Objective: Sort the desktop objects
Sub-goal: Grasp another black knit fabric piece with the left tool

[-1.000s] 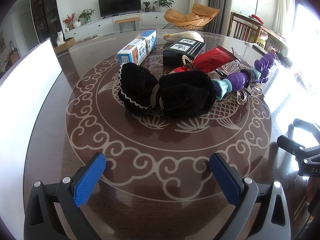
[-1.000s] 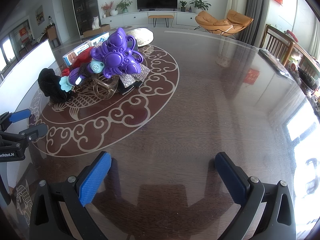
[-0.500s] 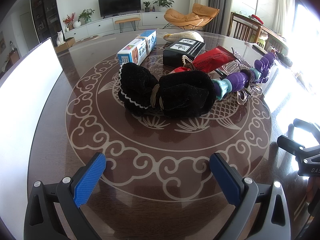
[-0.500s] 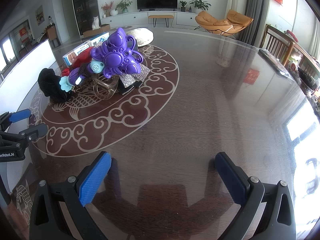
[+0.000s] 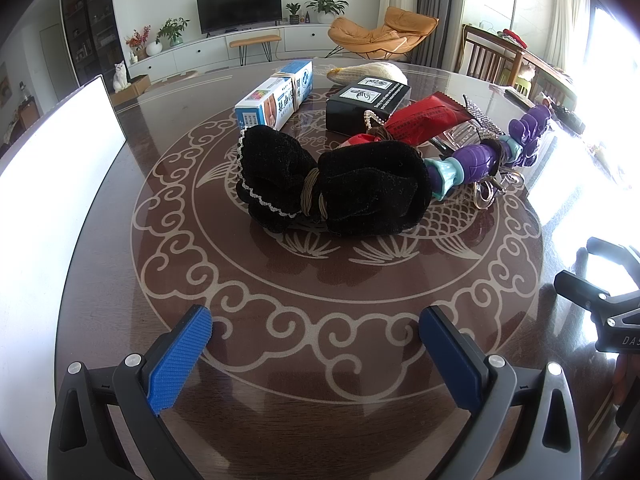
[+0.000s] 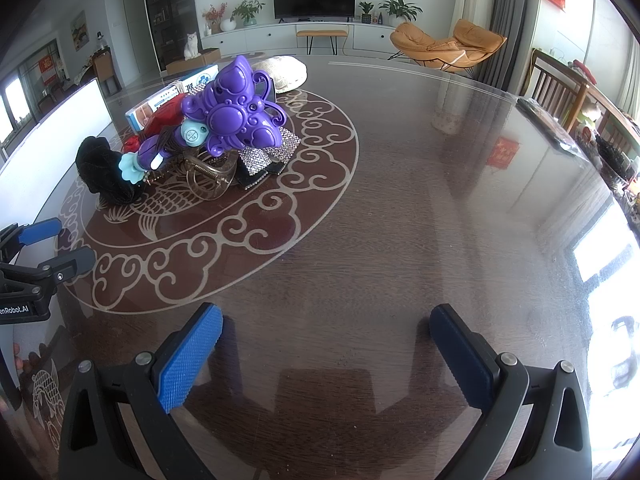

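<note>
Dark glass-topped table point(image 6: 400, 200) carries the unsorted heap left of centre: black velvet bow point(image 5: 332, 188) nearest, purple toy wand point(image 6: 224, 120) beside it. Left gripper point(image 5: 316, 344) and right gripper point(image 6: 326, 340) hover spread and empty, so sorting seems unstarted; next, reach for one item. Nothing has shifted since earlier.

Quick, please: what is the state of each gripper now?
Left gripper: open, holding nothing.
Right gripper: open, holding nothing.
</note>
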